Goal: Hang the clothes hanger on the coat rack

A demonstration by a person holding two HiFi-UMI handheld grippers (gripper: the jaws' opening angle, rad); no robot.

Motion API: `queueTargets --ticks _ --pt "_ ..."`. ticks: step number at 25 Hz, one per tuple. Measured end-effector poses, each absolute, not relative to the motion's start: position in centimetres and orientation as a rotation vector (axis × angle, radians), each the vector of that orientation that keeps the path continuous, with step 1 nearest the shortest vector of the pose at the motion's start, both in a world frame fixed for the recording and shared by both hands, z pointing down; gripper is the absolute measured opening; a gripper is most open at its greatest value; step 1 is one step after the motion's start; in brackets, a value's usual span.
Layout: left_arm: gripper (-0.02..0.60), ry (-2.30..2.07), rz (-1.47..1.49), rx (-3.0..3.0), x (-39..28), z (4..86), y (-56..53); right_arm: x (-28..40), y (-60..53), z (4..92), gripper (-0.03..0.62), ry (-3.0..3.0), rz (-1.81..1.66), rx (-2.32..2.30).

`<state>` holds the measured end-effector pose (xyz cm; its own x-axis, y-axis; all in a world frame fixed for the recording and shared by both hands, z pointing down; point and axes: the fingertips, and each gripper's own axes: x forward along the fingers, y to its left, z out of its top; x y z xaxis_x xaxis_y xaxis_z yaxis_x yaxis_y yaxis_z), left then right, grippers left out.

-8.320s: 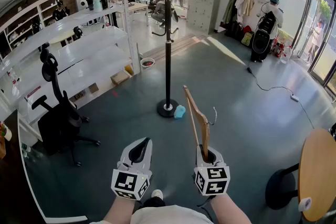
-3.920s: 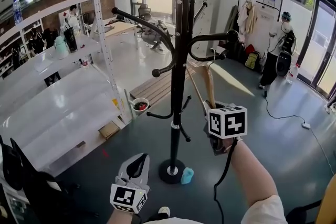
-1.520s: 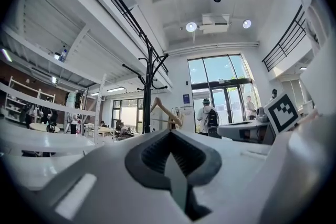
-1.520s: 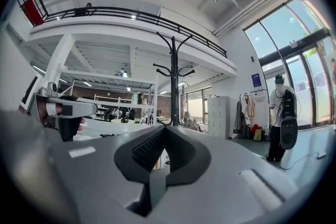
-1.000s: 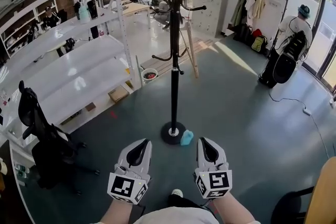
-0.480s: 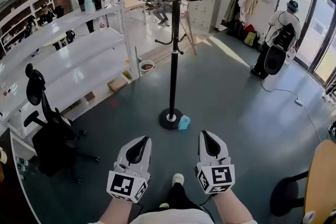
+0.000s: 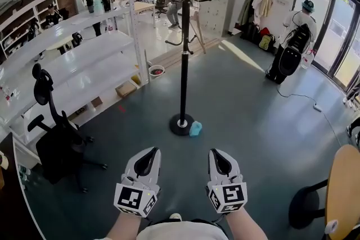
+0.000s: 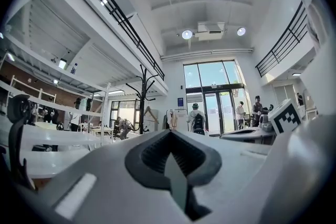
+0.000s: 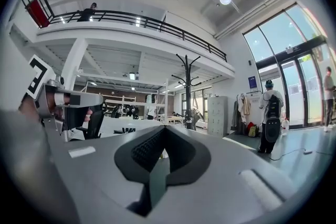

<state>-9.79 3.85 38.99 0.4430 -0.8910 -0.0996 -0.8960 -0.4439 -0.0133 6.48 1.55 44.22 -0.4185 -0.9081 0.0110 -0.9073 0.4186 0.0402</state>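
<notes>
Grey-blue floor (image 7: 247, 109) of an open workshop hall; white shelving (image 7: 84, 59) ran along 9 to 11 o'clock; black office chair (image 7: 53, 140) at 9 o'clock; edge of a round wooden table (image 7: 343, 188) at 4 o'clock.

Coat rack (image 7: 184, 53) stood at 12 o'clock, well apart from both grippers; black pole, round base on the floor, small blue object (image 7: 195, 129) just beside the base at its 4 o'clock.

Clothes hanger (image 7: 198, 31), pale wood, hung high on the rack on the 1 o'clock side of the pole, slanting down and away from it; too far off to see the hook itself, so whether it was seated cleanly on the rack arm could not be told.

Left gripper (image 7: 148, 159) at 7 o'clock low in the head view; its own view showed the jaws closed together, nothing between them. Right gripper (image 7: 217, 157) at 5 o'clock, beside the left but apart from it; jaws likewise pressed together and empty; both pointed roughly level toward the rack.

Judgement on progress: hanging looked done; hanger was on the rack, neither gripper carried or touched anything; no step appeared left, other than confirming that the hook sat securely, which these views did not allow.
</notes>
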Motion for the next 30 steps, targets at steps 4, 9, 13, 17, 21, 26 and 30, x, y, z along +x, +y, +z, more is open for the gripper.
queueTargets --ticks 4,9,13,17,21,26,30 --pt "0.000 1.653 0.132 -2.600 -9.5 38.7 4.5 6.7 2.5 44.4 0.025 -2.626 -0.036 1.638" --pt "0.000 1.664 0.124 -2.605 -8.1 38.8 5.4 7.3 3.2 44.4 0.025 -2.627 -0.027 1.600" --pt "0.000 1.660 0.108 -2.607 -7.3 39.3 5.9 7.8 3.6 44.4 0.025 -2.637 -0.015 1.594" --pt "0.000 1.682 0.110 -2.594 -7.3 39.3 6.0 8.1 3.5 44.4 0.025 -2.640 -0.013 1.593" --pt "0.000 1.690 0.110 -2.586 -7.2 39.3 6.1 8.5 3.7 44.1 0.025 -2.633 -0.036 1.592" --pt "0.000 1.680 0.108 -2.594 -6.6 39.4 6.1 8.8 3.6 43.7 0.025 -2.638 -0.042 1.603" --pt "0.000 1.681 0.105 -2.597 -6.7 39.5 5.9 8.6 3.4 43.8 0.025 -2.642 -0.038 1.608"
